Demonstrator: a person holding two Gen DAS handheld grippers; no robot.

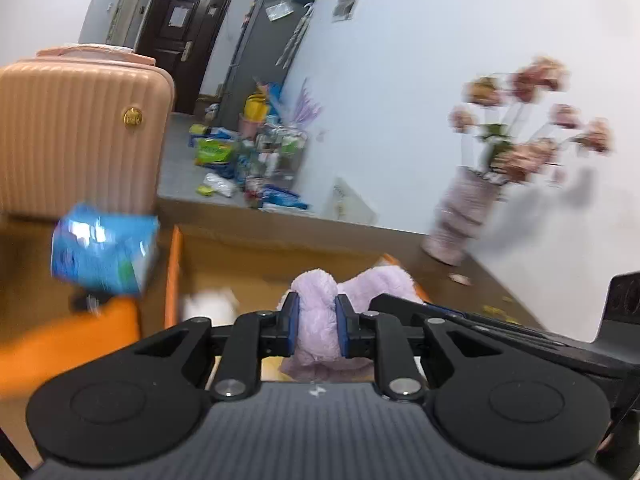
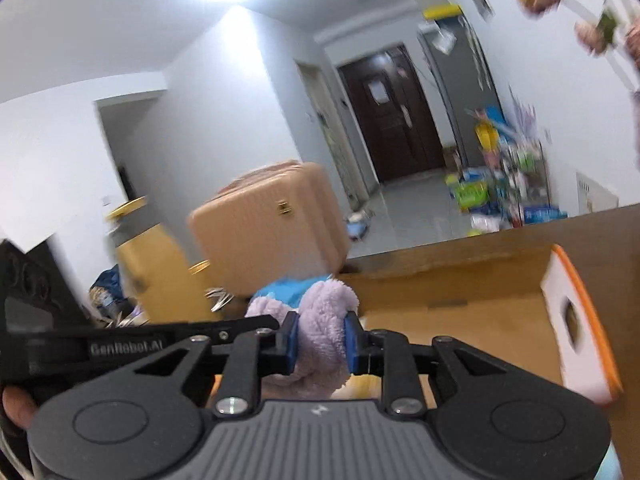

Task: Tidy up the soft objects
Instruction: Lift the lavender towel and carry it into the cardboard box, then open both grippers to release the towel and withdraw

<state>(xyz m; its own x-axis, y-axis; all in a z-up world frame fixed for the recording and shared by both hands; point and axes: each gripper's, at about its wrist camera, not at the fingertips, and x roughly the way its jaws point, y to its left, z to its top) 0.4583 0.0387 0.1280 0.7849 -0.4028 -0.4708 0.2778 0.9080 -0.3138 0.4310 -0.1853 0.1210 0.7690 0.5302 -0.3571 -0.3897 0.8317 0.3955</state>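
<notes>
A lilac plush towel is held up between both grippers above an open orange-rimmed box. My left gripper is shut on one bunched end of it. My right gripper is shut on the other end of the lilac plush towel; its black body also shows in the left wrist view. A blue soft pack is at the left, blurred, above the box's orange edge. A white soft thing lies inside the box. The box's white wall with a handle hole shows in the right wrist view.
A pink ribbed suitcase stands at the back left. A pale vase with pink flowers stands on the brown table by the wall. Clutter of packets covers the floor near a dark door.
</notes>
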